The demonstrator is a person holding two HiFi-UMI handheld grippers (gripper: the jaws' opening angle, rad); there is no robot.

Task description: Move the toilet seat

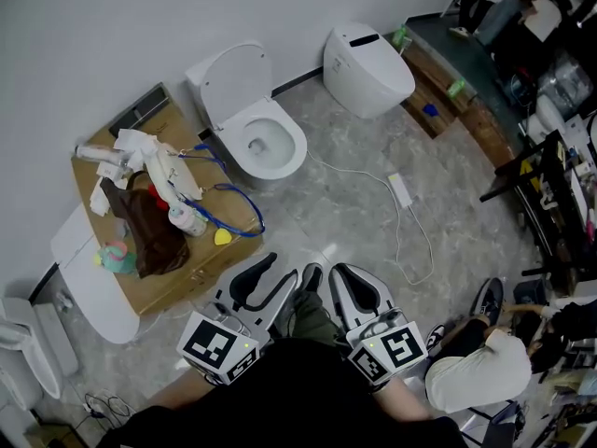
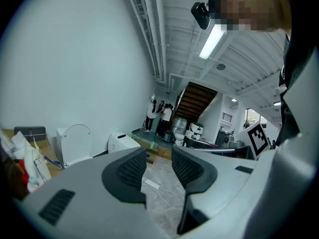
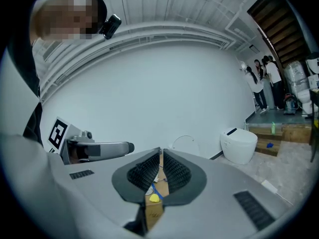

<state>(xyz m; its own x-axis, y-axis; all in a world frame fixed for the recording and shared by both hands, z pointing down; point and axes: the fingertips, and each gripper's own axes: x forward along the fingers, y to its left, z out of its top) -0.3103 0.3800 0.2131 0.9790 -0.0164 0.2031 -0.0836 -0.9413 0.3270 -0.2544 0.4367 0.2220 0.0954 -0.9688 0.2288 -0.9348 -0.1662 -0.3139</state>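
Observation:
An open white toilet (image 1: 266, 147) stands against the far wall with its lid (image 1: 237, 82) raised upright. It also shows small in the left gripper view, lid (image 2: 75, 142), and in the right gripper view, lid (image 3: 185, 142). Both grippers hang low in front of me, well short of the toilet. My left gripper (image 1: 284, 271) (image 2: 158, 158) is open, with only floor between its pads. My right gripper (image 1: 340, 273) (image 3: 160, 156) is shut on nothing, and only a thin slit shows between its pads.
A second, closed toilet (image 1: 368, 68) (image 2: 121, 141) (image 3: 239, 144) stands to the right of the first. A cluttered cardboard box (image 1: 201, 259) sits to the left. A white cable with an adapter (image 1: 401, 189) lies on the floor. People stand at the far right.

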